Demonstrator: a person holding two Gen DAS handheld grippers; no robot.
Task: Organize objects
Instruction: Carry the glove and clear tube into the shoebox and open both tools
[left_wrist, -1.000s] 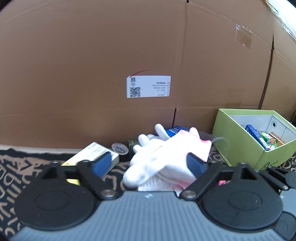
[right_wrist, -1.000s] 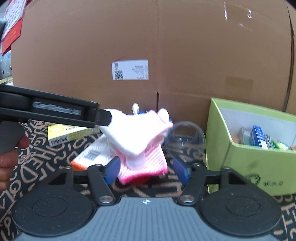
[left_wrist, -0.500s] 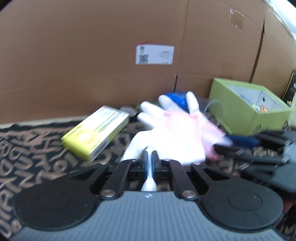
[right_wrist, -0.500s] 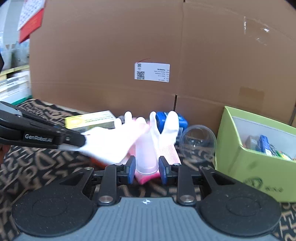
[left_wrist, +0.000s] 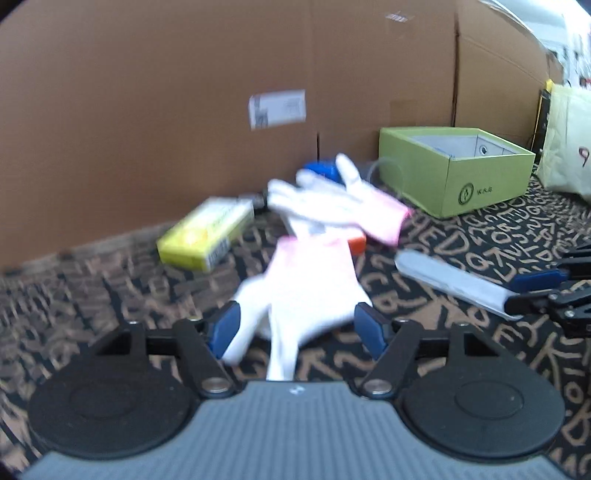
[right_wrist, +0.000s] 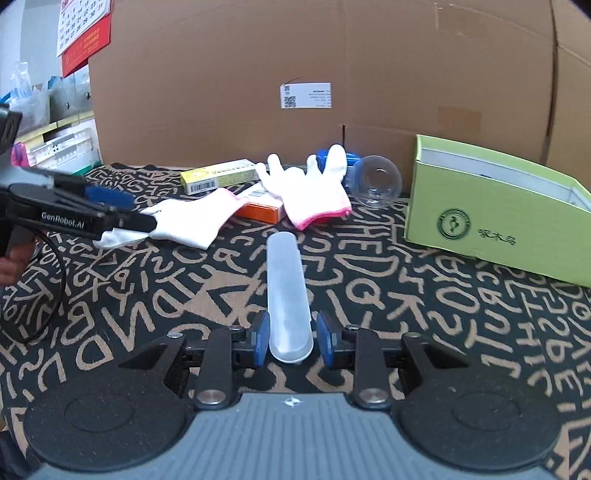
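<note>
The right gripper (right_wrist: 290, 341) is standing slightly parted around a translucent tube (right_wrist: 287, 291), its pads not quite touching it. The left gripper (left_wrist: 297, 328) is gaping wide around a white glove (left_wrist: 310, 291) lying on the patterned cloth (right_wrist: 406, 314). Farther back, a second glove (right_wrist: 314, 192) is sitting near the green box (right_wrist: 491, 225).

Taking the green box (right_wrist: 495, 218) as landmark: it stands against the cardboard wall (right_wrist: 332, 55), which closes the whole far side. Just left of the box a clear cup (right_wrist: 376, 181) lies on its side, and left of that a cluster blocks the back strip (two white gloves (right_wrist: 314, 192), an orange pack (right_wrist: 264, 210), a yellow carton (right_wrist: 221, 177)). Left and nearer than the box, a translucent tube (right_wrist: 286, 288) lies lengthwise on the worktop (right_wrist: 443, 302). Between tube and box the patterned cloth is bare, wide enough for a tool to pass. The left tool (right_wrist: 122, 221) reaches in from the far left.
</note>
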